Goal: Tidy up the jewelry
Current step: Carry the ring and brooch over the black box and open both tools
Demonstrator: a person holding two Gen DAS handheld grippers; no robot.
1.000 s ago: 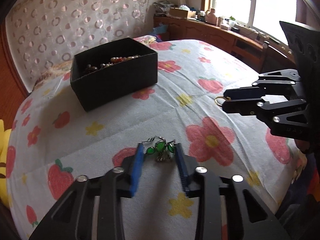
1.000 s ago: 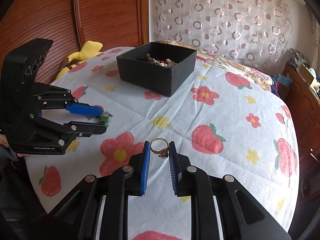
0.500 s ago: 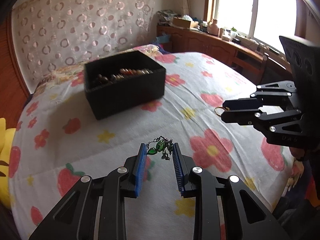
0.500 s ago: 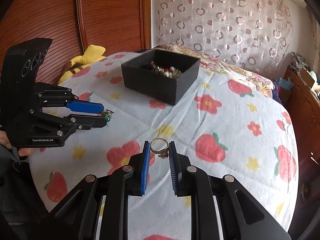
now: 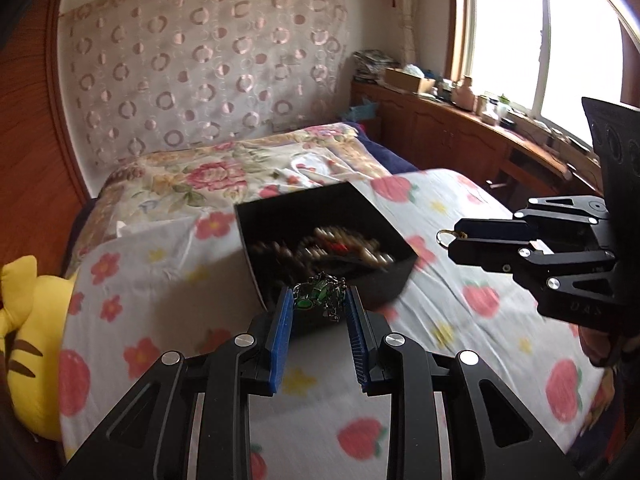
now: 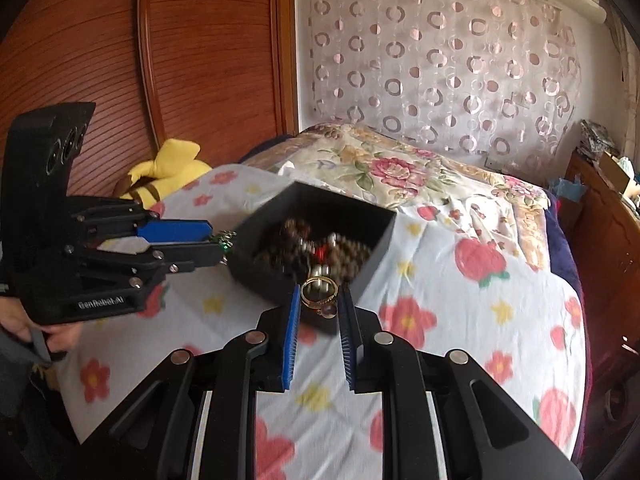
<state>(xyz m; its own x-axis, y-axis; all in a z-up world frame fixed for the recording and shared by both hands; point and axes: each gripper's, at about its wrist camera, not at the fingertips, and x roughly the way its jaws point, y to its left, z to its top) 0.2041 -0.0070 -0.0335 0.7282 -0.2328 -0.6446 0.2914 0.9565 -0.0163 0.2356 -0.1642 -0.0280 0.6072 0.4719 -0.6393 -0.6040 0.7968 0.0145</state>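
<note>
Left gripper [image 5: 319, 300]: clenched on a green earring [image 5: 316, 295], a cluster of green stones and small metal chains pinched between the blue pads at lower centre of the left wrist view. In the right wrist view the same gripper [image 6: 218, 242] enters from the left edge, with the earring [image 6: 225, 239] at its tip just beside the near left corner of the box.

Right gripper [image 6: 319, 304]: clenched on a gold ring [image 6: 319, 292], which stands upright between the blue pads at centre of the right wrist view; a dark stone sits on its lower side. In the left wrist view this gripper [image 5: 454, 238] reaches in from the right edge, and the ring [image 5: 445, 237] projects as a small gold loop from its tip.

Black box [image 5: 360, 280]: open-topped, resting on the bedsheet [image 5: 168, 280] at centre frame in both views. It holds a blurred heap of beads [image 6: 340, 254], brown and silvery with a spot of red. In each wrist view the held item lies in front of the near wall of the box; whether either item is above the opening cannot be determined.

Surroundings: the bedsheet is white with red flowers and strawberries. A floral quilt [image 6: 400, 168] lies behind the box. A yellow plush toy [image 5: 24, 328] sits at the left edge of the left wrist view. A hand [image 6: 24, 326] grips the left gripper's handle at lower left of the right wrist view
</note>
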